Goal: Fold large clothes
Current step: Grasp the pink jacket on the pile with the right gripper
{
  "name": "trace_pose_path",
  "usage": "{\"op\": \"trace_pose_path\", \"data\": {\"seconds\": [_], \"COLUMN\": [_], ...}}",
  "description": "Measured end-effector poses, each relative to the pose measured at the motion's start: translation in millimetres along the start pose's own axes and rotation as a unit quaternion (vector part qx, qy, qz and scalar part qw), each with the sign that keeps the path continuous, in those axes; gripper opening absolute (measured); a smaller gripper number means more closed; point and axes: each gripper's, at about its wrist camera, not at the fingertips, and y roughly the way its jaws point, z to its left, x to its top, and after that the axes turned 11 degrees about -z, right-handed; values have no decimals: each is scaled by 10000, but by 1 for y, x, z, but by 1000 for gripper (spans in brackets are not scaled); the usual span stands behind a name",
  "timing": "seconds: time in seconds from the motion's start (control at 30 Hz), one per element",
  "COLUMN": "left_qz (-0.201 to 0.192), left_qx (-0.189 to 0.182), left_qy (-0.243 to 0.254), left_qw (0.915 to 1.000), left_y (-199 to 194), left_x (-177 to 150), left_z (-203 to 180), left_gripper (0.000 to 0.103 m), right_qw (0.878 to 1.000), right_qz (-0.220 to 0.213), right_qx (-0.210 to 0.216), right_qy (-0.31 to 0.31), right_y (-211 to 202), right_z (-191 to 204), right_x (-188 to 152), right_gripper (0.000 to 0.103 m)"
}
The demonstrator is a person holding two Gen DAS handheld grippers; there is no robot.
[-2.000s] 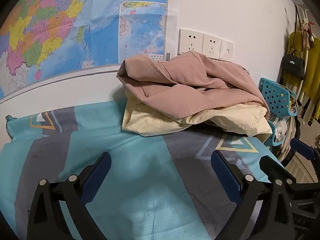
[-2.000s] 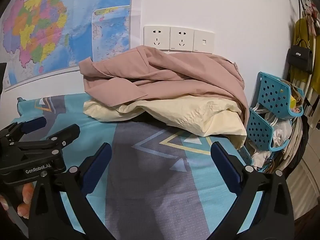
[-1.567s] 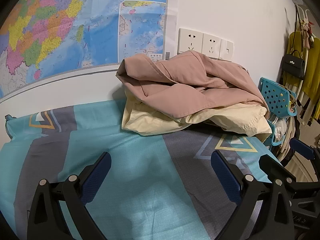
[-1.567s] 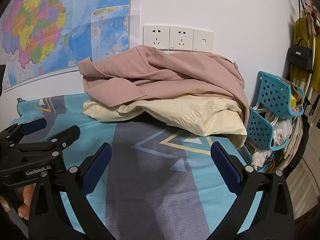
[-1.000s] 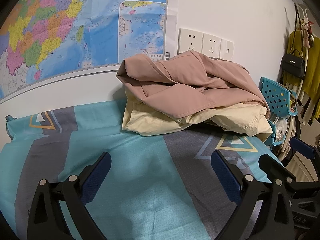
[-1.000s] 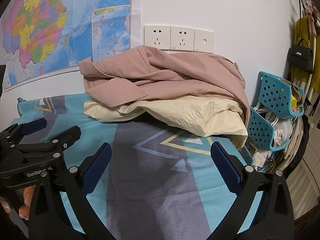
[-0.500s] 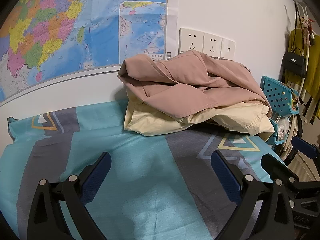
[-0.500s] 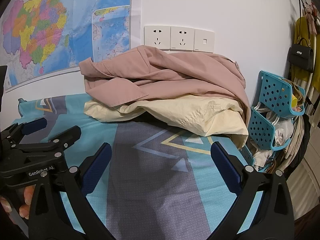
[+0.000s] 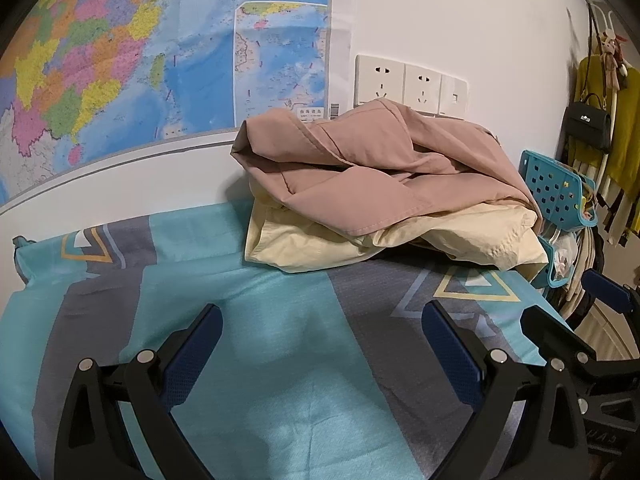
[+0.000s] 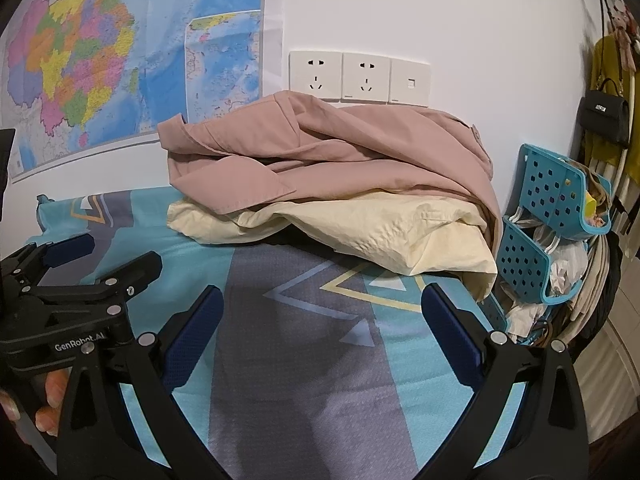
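A crumpled dusty-pink garment lies on top of a cream-yellow garment, piled against the wall at the back of the teal and grey patterned surface. My left gripper is open and empty, hovering above the surface in front of the pile. My right gripper is open and empty too, to the right of the left one and short of the pile. The left gripper's body also shows in the right wrist view, at the lower left.
A blue perforated plastic rack with odds and ends stands right of the pile, past the surface's edge. Wall sockets and a large map are behind the pile. A black bag and yellow clothes hang at far right.
Both grippers have drifted only slightly, staying open; the clothes pile has not moved.
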Motion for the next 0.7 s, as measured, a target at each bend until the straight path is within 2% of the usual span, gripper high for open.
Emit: {"op": "trace_pose_path", "data": {"seconds": [0.07,0.37,0.53,0.7], "left_qz": [-77,129,287,310], "left_qx": [-27,-14,11,117], "left_qy": [-76,-317,-440,-451], "left_qw": [9999,9994,9986,9984], "left_y": [2,31,53,74], "left_x": [1,11,14,16], "left_z": [2,16,23,28], "left_gripper": [96,96,96,96], "right_qw": [10000,9981,9909,9820], "right_qz": [4,-264,-375,-265], "right_qx": [74,196,329,811], "right_qy": [6,-524,-1248,-1684], "right_y": [3,30,70,118], "right_z": [-3,-7,5,16], "right_x": [3,36,66,94], "right_gripper": [97,97,97,97]}}
